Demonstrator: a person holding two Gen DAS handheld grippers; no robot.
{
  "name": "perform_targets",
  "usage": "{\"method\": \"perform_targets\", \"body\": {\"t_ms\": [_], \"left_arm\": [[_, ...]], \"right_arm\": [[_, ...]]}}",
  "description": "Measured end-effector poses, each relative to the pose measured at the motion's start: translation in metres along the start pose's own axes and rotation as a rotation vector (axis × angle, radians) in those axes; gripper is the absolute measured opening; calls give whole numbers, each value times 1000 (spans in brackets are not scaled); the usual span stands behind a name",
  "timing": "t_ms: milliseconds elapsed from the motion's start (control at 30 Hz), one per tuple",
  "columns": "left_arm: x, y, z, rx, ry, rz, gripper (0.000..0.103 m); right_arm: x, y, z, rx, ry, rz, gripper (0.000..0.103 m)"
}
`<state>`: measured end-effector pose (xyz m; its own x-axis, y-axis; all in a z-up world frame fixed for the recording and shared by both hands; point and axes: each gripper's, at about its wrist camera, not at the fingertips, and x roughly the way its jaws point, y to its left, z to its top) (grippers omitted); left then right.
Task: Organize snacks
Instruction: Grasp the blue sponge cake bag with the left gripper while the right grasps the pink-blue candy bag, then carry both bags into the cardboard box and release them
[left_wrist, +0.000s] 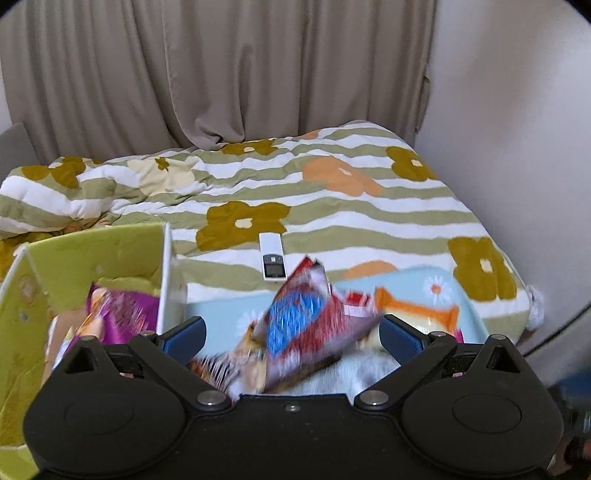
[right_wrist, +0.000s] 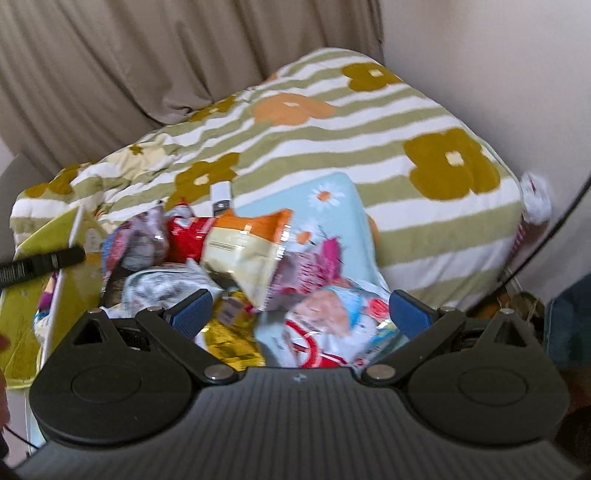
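While both jaws stood apart, left hand-held gripper (left_wrist: 291, 332) hovered over blurred red-blue foil snack packet (left_wrist: 306, 325), gripping nothing. Right hand-held gripper (right_wrist: 301, 312) hung above loose snack pile (right_wrist: 258, 258) on bed. Yellow-green fabric box (left_wrist: 85, 258) at left held purple packet (left_wrist: 122, 314).

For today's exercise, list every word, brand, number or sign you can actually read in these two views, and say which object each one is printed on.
No text can be read in either view.
Red and blue snack packet: print is motion-blurred, unreadable.
Orange and cream snack packet: a pale label block, too small and blurred.
Red packet: white marks, not legible.
White remote: dark display, nothing legible.
Green box: faint pattern only, no words visible.
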<state>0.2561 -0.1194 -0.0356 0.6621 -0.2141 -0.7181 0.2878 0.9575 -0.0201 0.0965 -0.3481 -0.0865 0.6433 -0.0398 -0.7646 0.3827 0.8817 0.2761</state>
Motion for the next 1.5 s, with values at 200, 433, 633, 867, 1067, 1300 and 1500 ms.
{"method": "perform_targets", "body": {"t_ms": [200, 433, 633, 867, 1067, 1300, 1500], "left_arm": [[64, 10, 32, -76, 114, 5, 102], [117, 18, 23, -138, 271, -25, 98], [127, 18, 13, -157, 328, -66, 86], [121, 17, 9, -135, 320, -80, 76], [112, 17, 8, -123, 303, -82, 72], [101, 19, 7, -117, 279, -77, 69], [85, 22, 9, -116, 243, -69, 69]], "right_arm": [[22, -22, -6, 131, 44, -6, 103], [46, -34, -16, 234, 90, -4, 103], [61, -35, -22, 266, 110, 22, 103], [74, -35, -23, 279, 112, 3, 103], [86, -35, -23, 279, 122, -10, 103], [90, -29, -22, 241, 124, -34, 103], [83, -28, -24, 235, 119, -15, 94]]}}
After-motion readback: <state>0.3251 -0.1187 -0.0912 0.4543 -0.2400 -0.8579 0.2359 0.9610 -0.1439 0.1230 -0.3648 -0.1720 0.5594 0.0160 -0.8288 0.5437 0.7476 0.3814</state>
